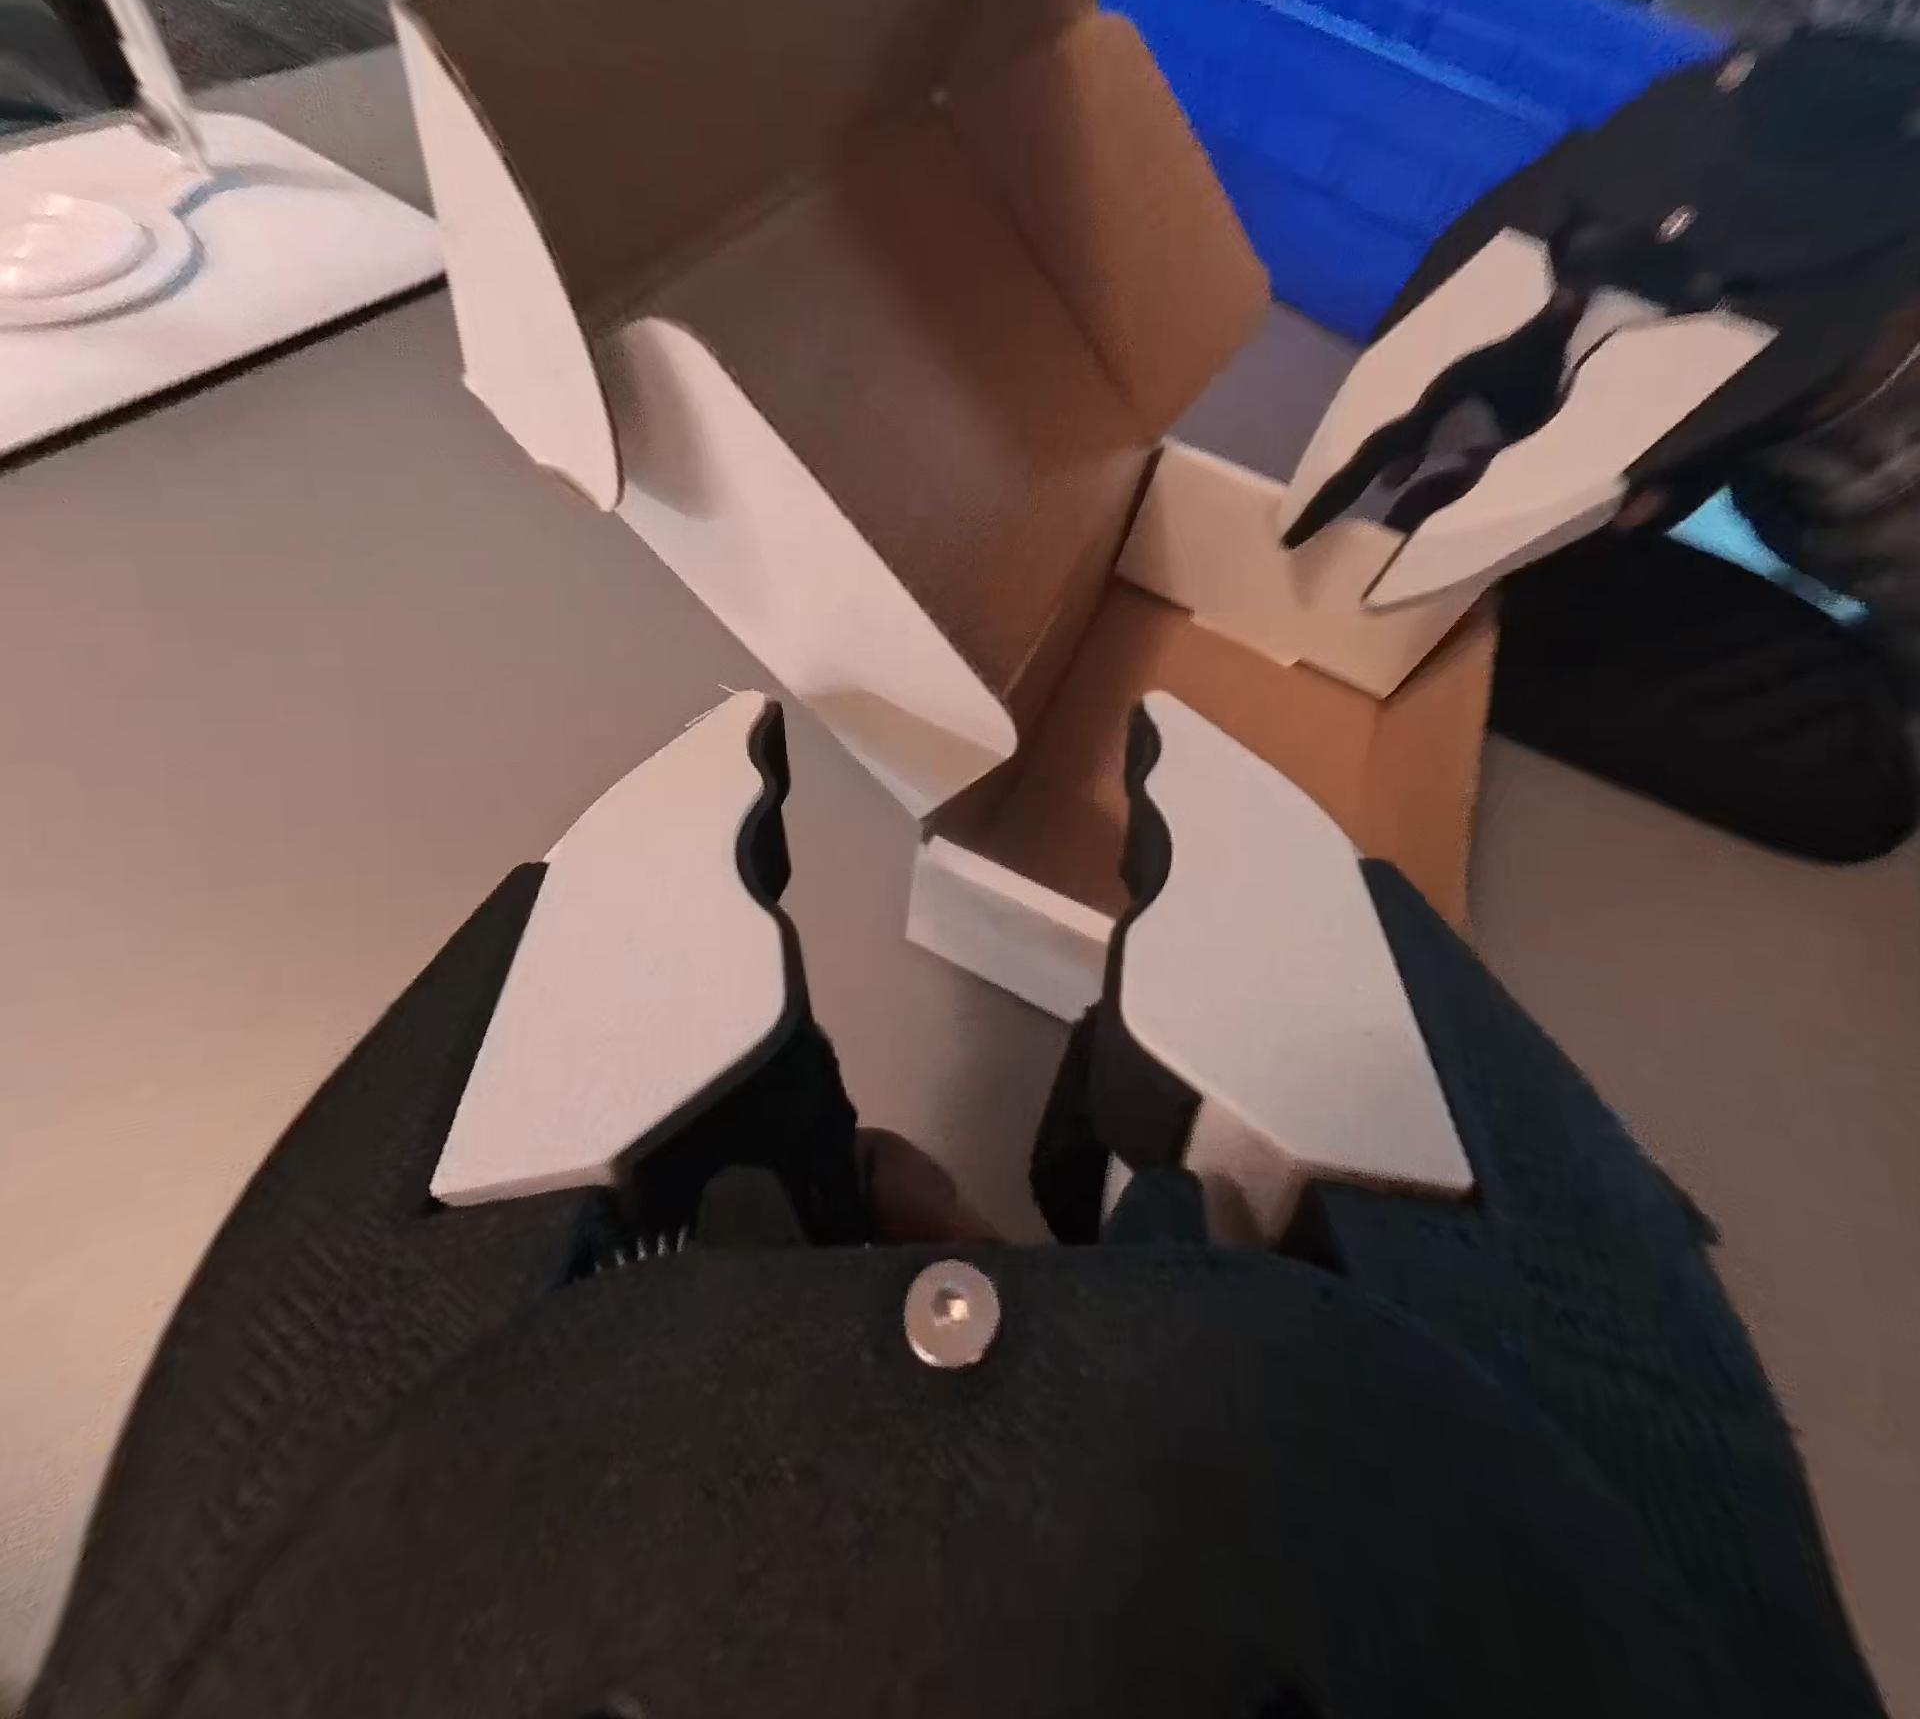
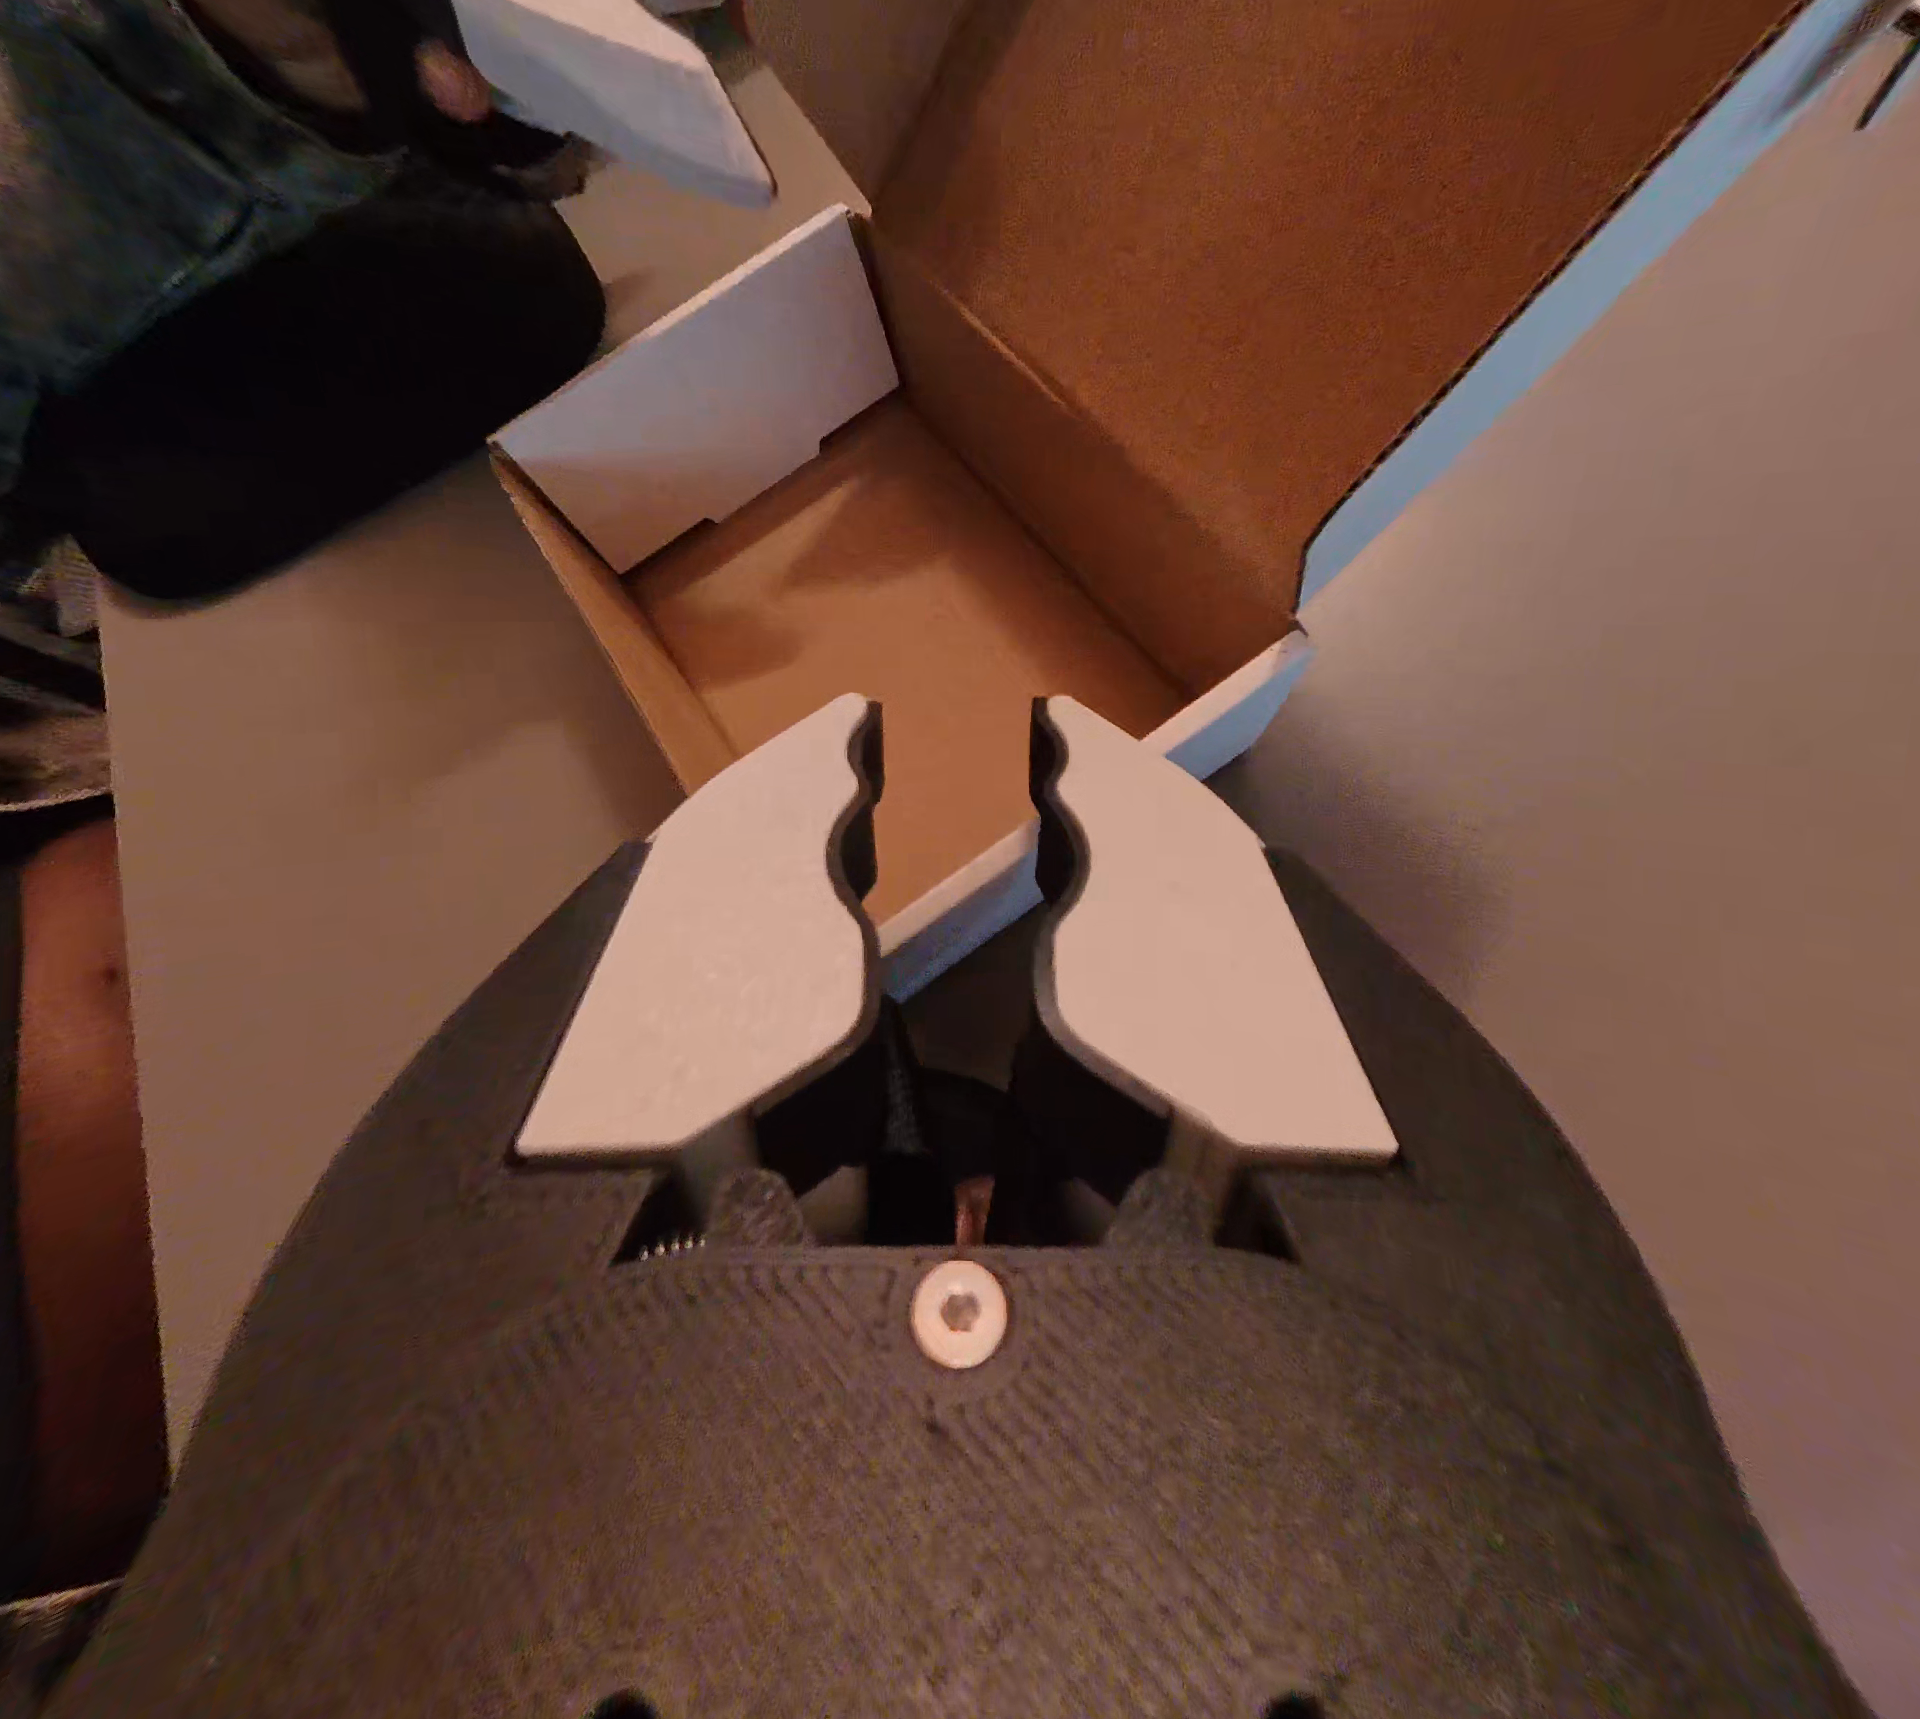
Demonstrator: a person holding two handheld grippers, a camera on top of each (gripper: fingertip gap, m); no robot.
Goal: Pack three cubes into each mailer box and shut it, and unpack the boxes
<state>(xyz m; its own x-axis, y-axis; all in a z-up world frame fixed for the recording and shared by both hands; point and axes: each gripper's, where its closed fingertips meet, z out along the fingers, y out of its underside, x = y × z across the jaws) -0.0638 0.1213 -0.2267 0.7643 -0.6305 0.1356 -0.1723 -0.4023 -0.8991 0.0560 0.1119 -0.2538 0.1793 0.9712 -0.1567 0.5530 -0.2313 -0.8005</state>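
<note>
One mailer box (image 1: pixel 831 235), white outside and brown inside, stands open on the grey table with its lid tilted up. In the right wrist view its floor (image 2: pixel 883 609) is bare and no cubes show. My left gripper (image 1: pixel 956 719) is open and empty, with the box's near white corner between its fingers. My right gripper (image 2: pixel 956 708) is open and empty above the box's near wall. It also shows in the left wrist view (image 1: pixel 1335 568) over the box's far right wall. A finger (image 2: pixel 603 48) of the left gripper shows at the box's far corner.
A blue plastic bin (image 1: pixel 1351 69) stands behind the box. A white lamp base (image 1: pixel 156 267) sits at the far left of the table (image 1: pixel 260 682). A person's sleeve and dark clothing (image 2: pixel 208 267) are at the table's edge by the box.
</note>
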